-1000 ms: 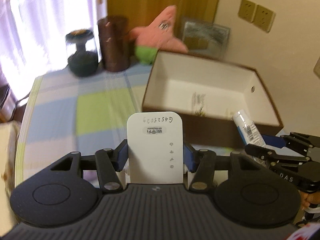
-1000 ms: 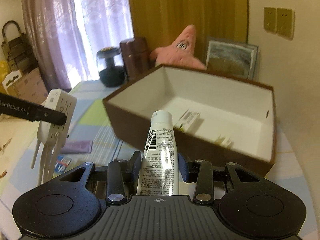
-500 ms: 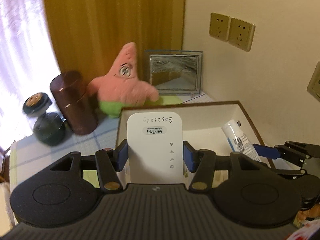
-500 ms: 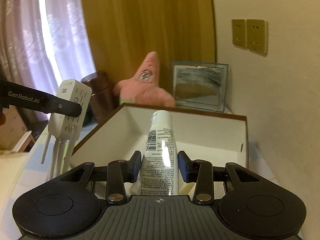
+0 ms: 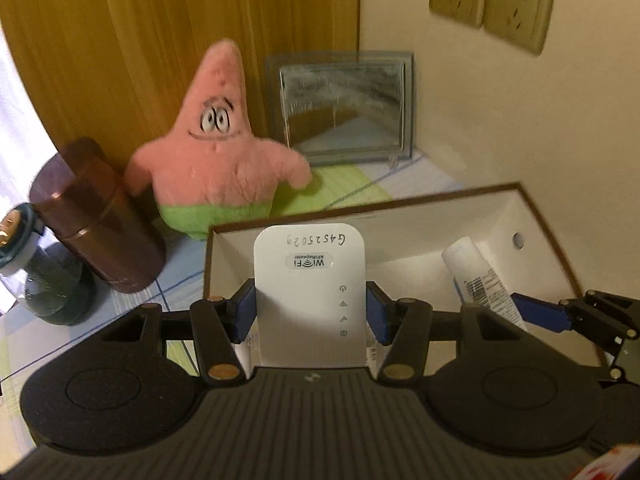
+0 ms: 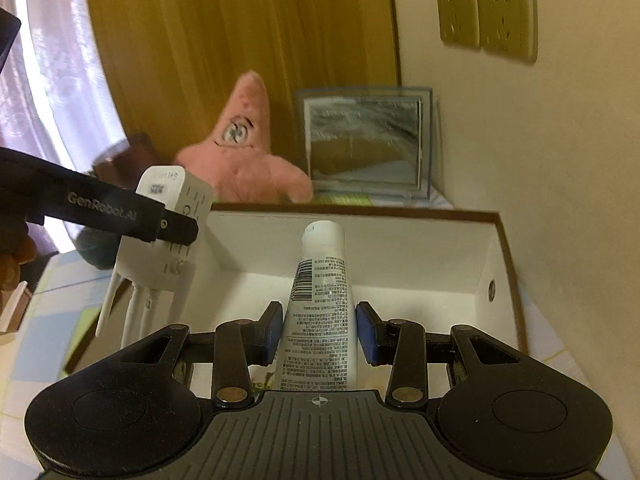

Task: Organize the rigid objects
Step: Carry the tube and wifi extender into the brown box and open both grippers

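Left jaws: the left gripper (image 5: 311, 312) pinches a white WiFi repeater (image 5: 310, 280) by its two sides, blue pads pressed flat against it.
Right jaws: the right gripper (image 6: 318, 334) clamps a white tube (image 6: 320, 304) around its lower body, a pad against each side.
Repeater, place: held above the near left part of an open box (image 5: 532, 216), brown outside and white inside.
Repeater, axis: long axis upright in the left wrist view, rounded end toward 12 o'clock, its printed label upside down.
Tube, place: held above the middle of the box, cap end over the white interior.
Tube, axis: long axis runs along the fingers, cap pointing to 12 o'clock in the right wrist view.
Only in the right wrist view: the repeater's white antennas (image 6: 132, 312) hanging down toward 6 o'clock, and fingers of a hand (image 6: 12, 256) at 9 o'clock.
Only in the left wrist view: a brown canister (image 5: 96, 220) and a dark jar (image 5: 52, 292) at 9 o'clock.
Both views: a pink plush star (image 5: 218, 148) and a framed picture (image 5: 340, 108) stand beyond the box at 12 o'clock, wall sockets (image 5: 492, 0) at 1 o'clock.
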